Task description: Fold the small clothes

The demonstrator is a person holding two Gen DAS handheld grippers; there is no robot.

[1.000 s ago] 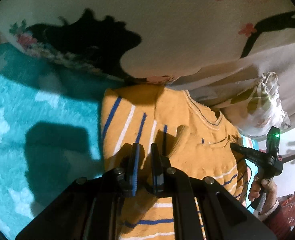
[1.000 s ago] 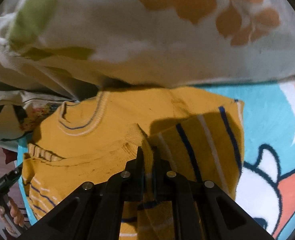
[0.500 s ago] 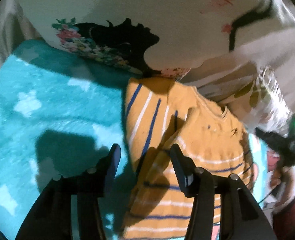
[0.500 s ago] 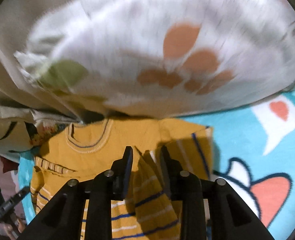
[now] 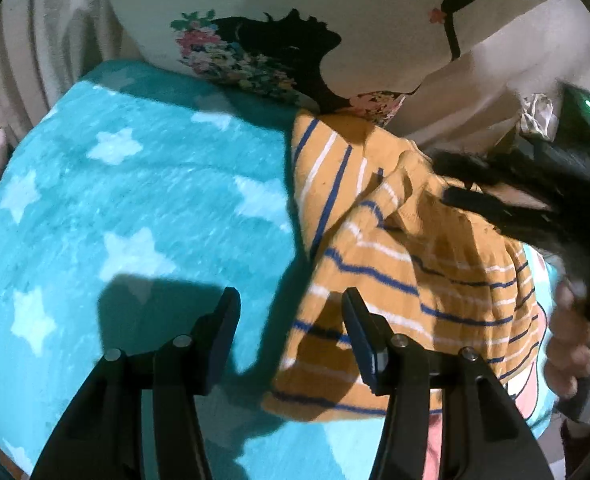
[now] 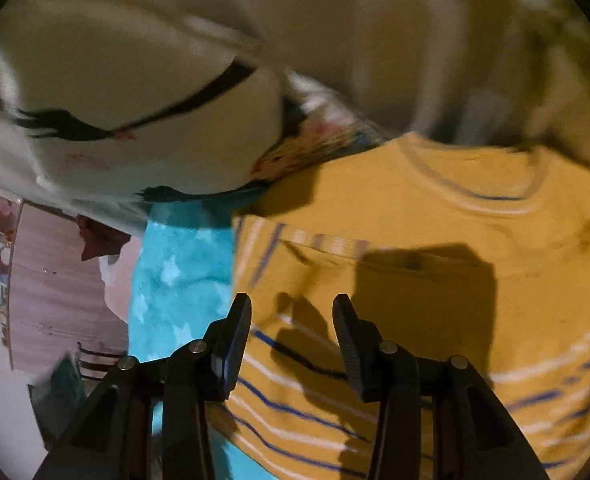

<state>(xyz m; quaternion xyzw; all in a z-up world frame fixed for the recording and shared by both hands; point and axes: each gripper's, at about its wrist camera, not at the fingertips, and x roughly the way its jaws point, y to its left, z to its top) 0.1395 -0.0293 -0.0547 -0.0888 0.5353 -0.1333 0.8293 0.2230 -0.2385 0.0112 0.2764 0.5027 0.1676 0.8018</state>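
Knitwear like this striped yellow jumper is light, soft and floppy, so it should drape and slide rather than hold a crease. It lies on a turquoise star blanket, its neck end up against a printed pillow. One sleeve is laid in across the chest, though the cloth there sits bunched and not flat.

Left tool hangs over the jumper's near edge, its jaws apart with nothing between them; only blanket and a strip of hem show in the gap. Right tool hovers above the striped lower body, jaws opening and also bare. A hand carries it at the far side.

Best hold, I judge, is the thick ribbed hem at its two corners, pinching both layers so the body lifts evenly towards the neckline.
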